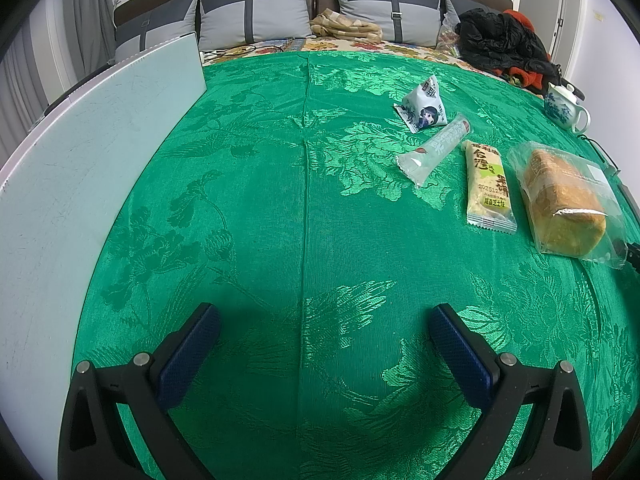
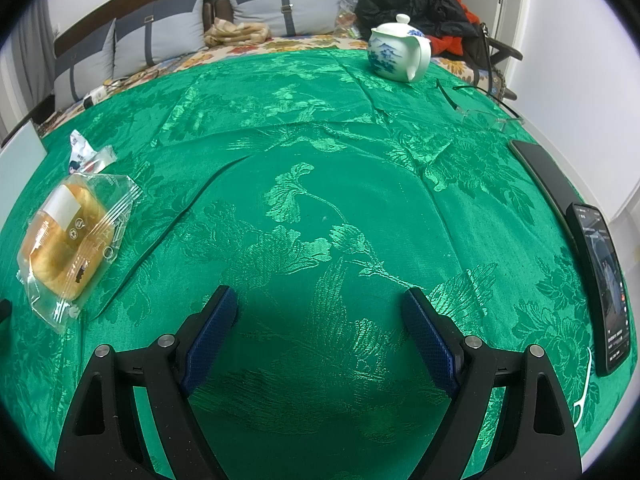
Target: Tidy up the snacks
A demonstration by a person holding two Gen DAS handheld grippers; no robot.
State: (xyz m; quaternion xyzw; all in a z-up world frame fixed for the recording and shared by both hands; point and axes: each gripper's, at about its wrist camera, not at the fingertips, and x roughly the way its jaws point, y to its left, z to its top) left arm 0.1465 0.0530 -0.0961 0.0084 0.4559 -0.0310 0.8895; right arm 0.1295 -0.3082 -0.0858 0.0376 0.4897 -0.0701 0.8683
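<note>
The left gripper (image 1: 324,316) and the right gripper (image 2: 320,300) both stand wide and hold nothing, above the green tablecloth (image 1: 260,208). The bread packet (image 1: 566,204), yellow bar (image 1: 489,184), thin stick packet (image 1: 434,148) and small white pouch (image 1: 424,108) lie side by side.

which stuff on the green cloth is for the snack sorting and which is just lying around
Snacks: triangular packet, tube-shaped pack, yellow bar, bagged bread.

Lying about: teapot, glasses, phone, white board.
</note>
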